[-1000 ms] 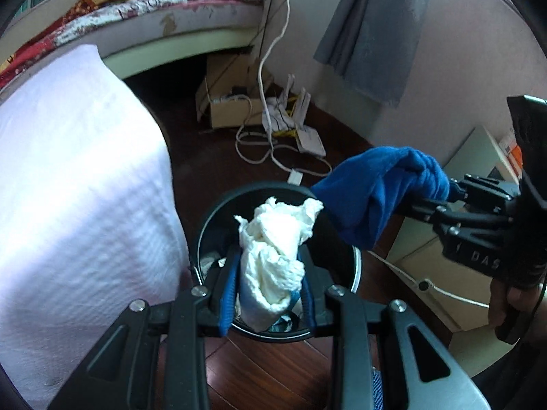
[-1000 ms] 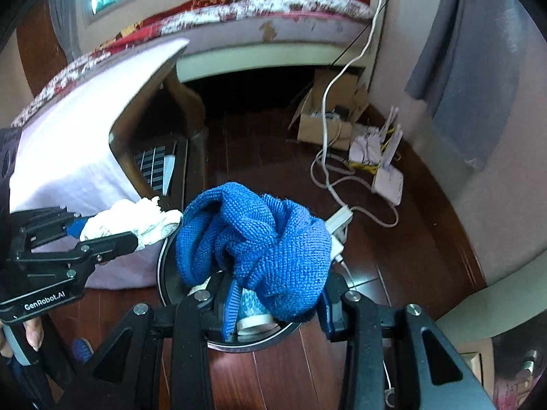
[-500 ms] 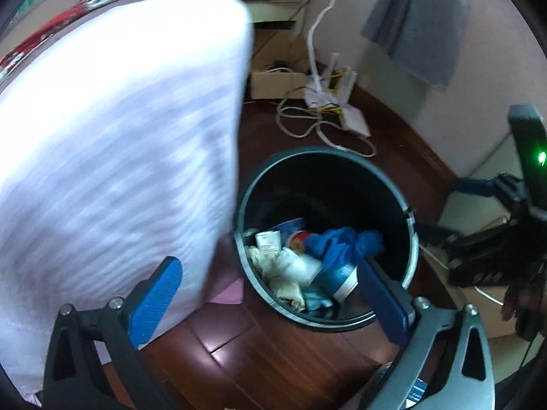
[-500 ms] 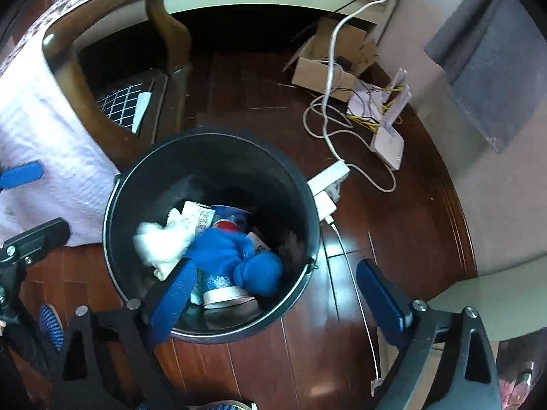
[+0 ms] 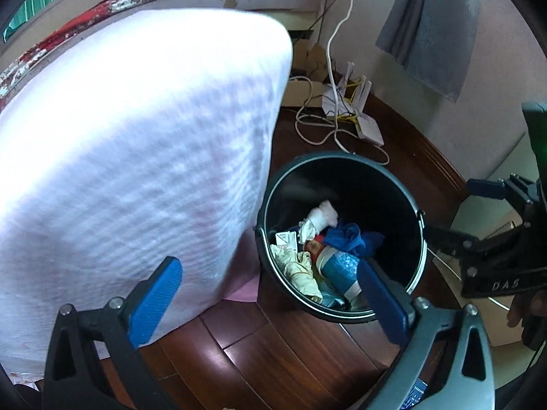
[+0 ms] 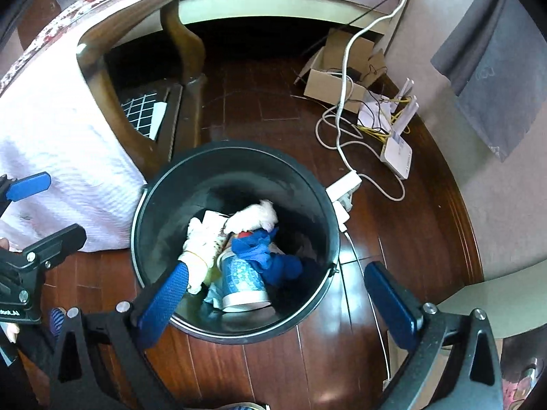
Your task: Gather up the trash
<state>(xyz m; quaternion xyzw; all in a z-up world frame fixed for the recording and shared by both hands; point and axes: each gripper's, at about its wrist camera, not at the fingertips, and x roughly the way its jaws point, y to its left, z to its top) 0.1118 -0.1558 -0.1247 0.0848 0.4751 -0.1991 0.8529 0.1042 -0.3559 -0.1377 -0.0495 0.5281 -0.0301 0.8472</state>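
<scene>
**Both grippers empty above the bin**

Your left gripper hung with its blue pads spread wide and nothing between them; one pad sat before the white cloth-covered furniture, the other over the bin's near rim. Your right gripper was likewise spread and empty, its pads straddling the near rim of the black trash bin.

The bin stood on the dark wood floor, touching the cloth-covered furniture. In its bottom lay the blue cloth, draped over a blue patterned cup on its side. The white crumpled tissue lay at the far side of the pile, with a pale glove toward the furniture side.

Beyond the bin, a white power strip lay just beside the far rim. Farther off sat white routers, loose cables and a cardboard box.
</scene>
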